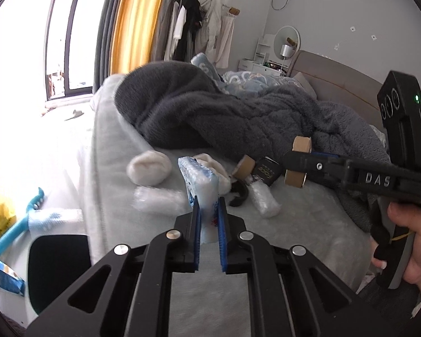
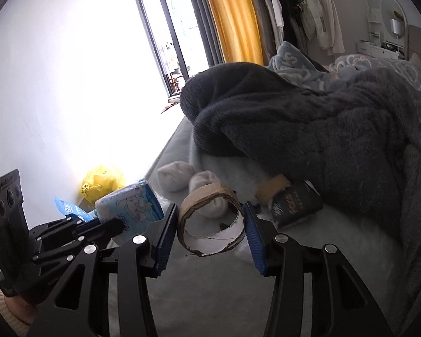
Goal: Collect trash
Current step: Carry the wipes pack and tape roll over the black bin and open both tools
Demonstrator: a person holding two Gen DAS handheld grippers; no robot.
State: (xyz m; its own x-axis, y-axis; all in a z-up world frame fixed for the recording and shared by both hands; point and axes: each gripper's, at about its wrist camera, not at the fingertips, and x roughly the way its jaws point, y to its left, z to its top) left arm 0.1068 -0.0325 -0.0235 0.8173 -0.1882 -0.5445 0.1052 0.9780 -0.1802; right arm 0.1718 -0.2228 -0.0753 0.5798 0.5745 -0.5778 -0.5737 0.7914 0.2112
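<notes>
Left fingers (image 1: 207,205) clamping tissue pack (image 1: 200,179), right fingers (image 2: 210,219) gripping cardboard ring (image 2: 210,196) between them

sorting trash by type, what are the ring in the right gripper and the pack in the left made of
Ring: looks like brown cardboard, matte, with a torn, ragged edge; probably a tape core.
Pack: seems a thin glossy plastic wrapper, white with blue print, soft and bulging; contents unclear.

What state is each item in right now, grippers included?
Left gripper: shut on tissue pack, lifted.
Right gripper: shut on cardboard tape ring, lifted.
Second cardboard ring: lying on bed.
Black packet: lying on bed.
White socks: balled, on bed.
</notes>
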